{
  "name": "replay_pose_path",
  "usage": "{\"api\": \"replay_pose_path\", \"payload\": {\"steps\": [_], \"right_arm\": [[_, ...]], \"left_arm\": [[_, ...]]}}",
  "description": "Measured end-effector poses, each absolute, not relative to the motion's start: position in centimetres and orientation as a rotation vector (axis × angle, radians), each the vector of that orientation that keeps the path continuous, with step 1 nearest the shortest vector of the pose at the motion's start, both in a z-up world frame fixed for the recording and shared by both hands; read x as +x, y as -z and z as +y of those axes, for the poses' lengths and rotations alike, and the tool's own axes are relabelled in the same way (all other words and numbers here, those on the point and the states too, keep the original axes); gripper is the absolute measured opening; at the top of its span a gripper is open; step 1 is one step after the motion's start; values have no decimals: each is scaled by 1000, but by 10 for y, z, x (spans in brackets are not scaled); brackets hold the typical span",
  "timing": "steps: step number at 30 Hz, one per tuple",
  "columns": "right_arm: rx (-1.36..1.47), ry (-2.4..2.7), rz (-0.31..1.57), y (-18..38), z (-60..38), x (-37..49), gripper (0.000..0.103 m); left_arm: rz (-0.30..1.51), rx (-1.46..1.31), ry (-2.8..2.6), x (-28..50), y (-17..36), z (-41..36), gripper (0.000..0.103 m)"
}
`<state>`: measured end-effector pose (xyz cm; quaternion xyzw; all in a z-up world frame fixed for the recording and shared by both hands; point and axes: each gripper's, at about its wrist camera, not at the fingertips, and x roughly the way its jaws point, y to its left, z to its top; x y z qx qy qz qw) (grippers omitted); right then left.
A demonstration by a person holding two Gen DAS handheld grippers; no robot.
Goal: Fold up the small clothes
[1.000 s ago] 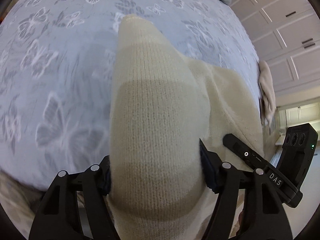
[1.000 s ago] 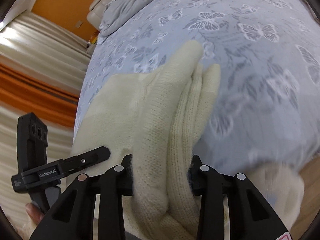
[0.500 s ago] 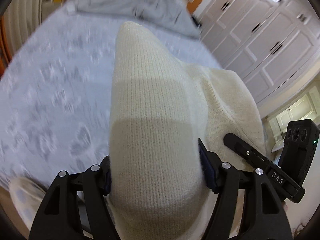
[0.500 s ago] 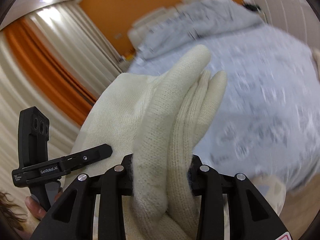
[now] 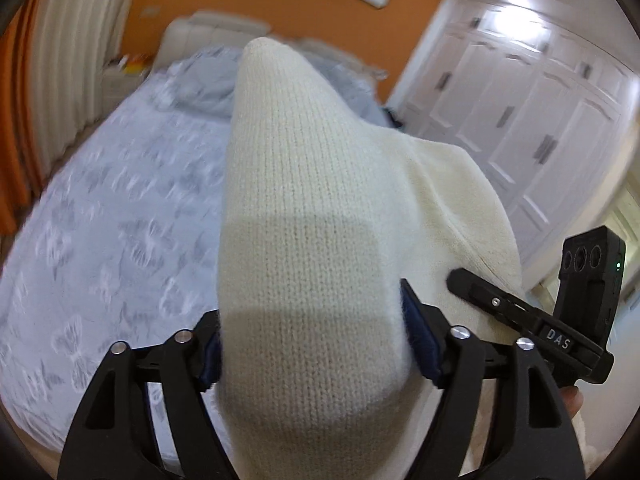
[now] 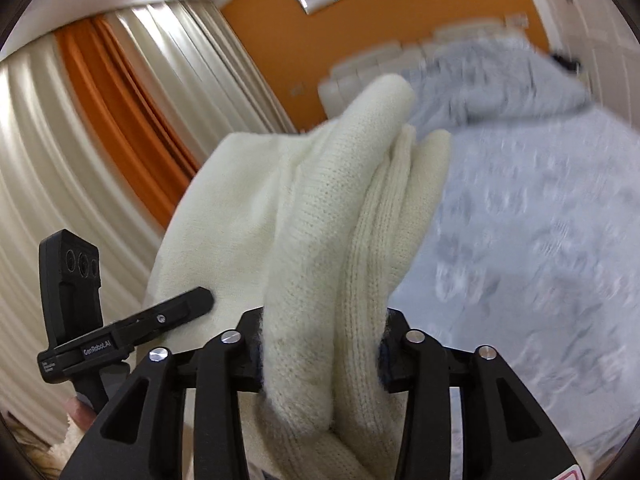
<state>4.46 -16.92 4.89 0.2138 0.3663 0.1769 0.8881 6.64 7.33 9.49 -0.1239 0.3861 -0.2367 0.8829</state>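
**Cream knit lifted clear of the bed**

Orange wall and white wardrobes [image 5: 532, 120] frame a bed [image 5: 104, 232] under a butterfly-print cover. We hold a cream knit garment [image 5: 312, 248] up over it, well apart from the cover. Our left gripper [image 5: 316, 344] is clenched on one bunched edge, our right gripper [image 6: 320, 352] on another, with ribbed folds rising toward twelve o'clock. We judge both ends are held so the cloth can hang straight before folding. No containers show.
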Motion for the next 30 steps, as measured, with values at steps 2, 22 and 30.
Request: {"api": "replay_pose_path", "payload": {"steps": [2,22,30], "right_arm": [[469,-325,876,14,-167,58,49],[210,-145,1168,140,-134,95,19],[273,-85,1203,152,-150,106,71]], "left_arm": [[893,-267,443,84,-40,82,78],[1127,-232,202,102,124,102,86],[1164,-228,218,101,135,98,86]]}}
